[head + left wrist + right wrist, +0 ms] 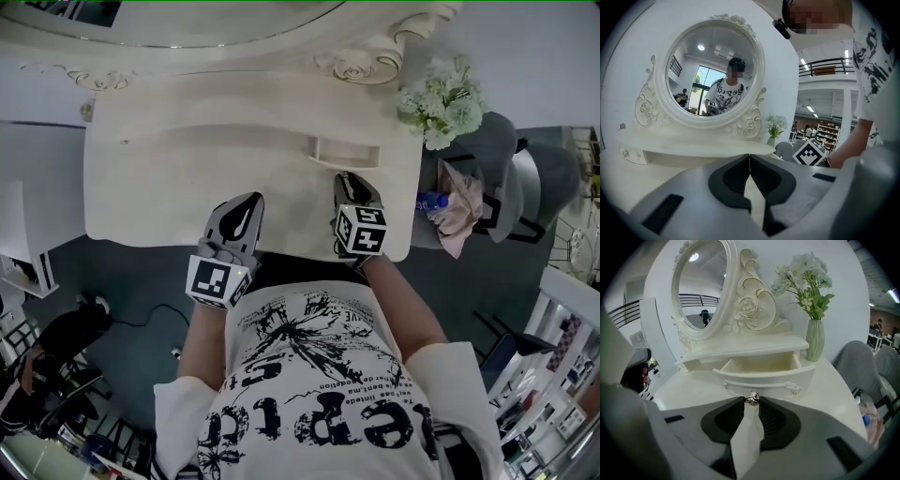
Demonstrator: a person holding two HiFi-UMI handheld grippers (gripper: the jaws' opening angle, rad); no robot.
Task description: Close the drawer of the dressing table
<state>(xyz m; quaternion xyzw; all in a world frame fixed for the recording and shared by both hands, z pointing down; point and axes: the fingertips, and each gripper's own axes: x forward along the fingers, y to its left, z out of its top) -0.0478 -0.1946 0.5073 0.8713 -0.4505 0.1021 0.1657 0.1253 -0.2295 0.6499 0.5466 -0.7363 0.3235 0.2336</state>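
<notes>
Drawer point(761, 377): centre of the right gripper view, pulled out of the low shelf under the mirror point(701, 284), inside bare. In the head view it shows upper middle, just above the right gripper point(354, 192).

Knob point(751, 398): on the drawer front, seated between the right gripper's jaw tips, which are closed against it on both sides. Judged a pinch taken for control of the push; the gripper points down at the front, in line with the drawer's travel.

Left gripper point(750, 161): jaws together, nothing between them, over the bare top of the dressing table point(169, 178), lower left of the drawer. Idle, kept out of the way.

Vase of flowers point(815, 341): right of the drawer, apart from it.

Drawer not yet pushed in.
</notes>
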